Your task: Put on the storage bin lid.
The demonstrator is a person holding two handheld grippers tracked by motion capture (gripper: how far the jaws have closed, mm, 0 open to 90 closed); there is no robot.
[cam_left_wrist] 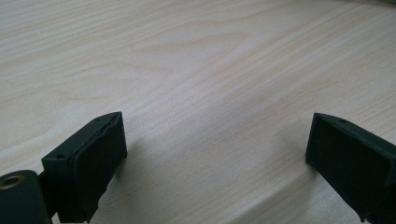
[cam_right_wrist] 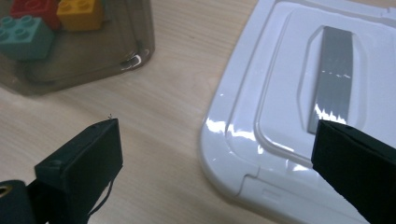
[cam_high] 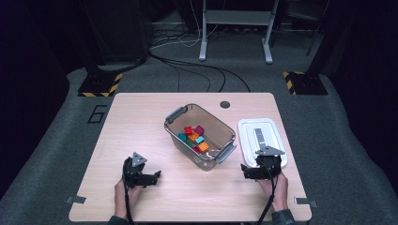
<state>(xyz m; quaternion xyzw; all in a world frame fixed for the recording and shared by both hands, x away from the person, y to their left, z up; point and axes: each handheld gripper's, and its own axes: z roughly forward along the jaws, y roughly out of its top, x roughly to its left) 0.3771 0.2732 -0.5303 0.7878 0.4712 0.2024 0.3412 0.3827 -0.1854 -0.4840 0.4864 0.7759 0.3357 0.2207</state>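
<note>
A clear plastic bin (cam_high: 200,136) with grey handles stands mid-table, holding several coloured toy bricks (cam_high: 195,137). Its white lid (cam_high: 261,140) with a grey handle strip lies flat to its right. My left gripper (cam_high: 157,176) rests low on the table at the front left, open, with bare wood between its jaws (cam_left_wrist: 215,140). My right gripper (cam_high: 244,169) is open at the near left corner of the lid (cam_right_wrist: 299,107); one jaw is over the wood, the other over the lid's edge. The bin's corner (cam_right_wrist: 70,51) with teal, red and orange bricks shows in the right gripper view.
The wooden table (cam_high: 141,122) has a dark round hole (cam_high: 225,104) near its far edge. Beyond it lie grey carpet, loose cables (cam_high: 197,70) and metal stand legs (cam_high: 234,28). Black stands with yellow-striped bases (cam_high: 99,84) flank the table.
</note>
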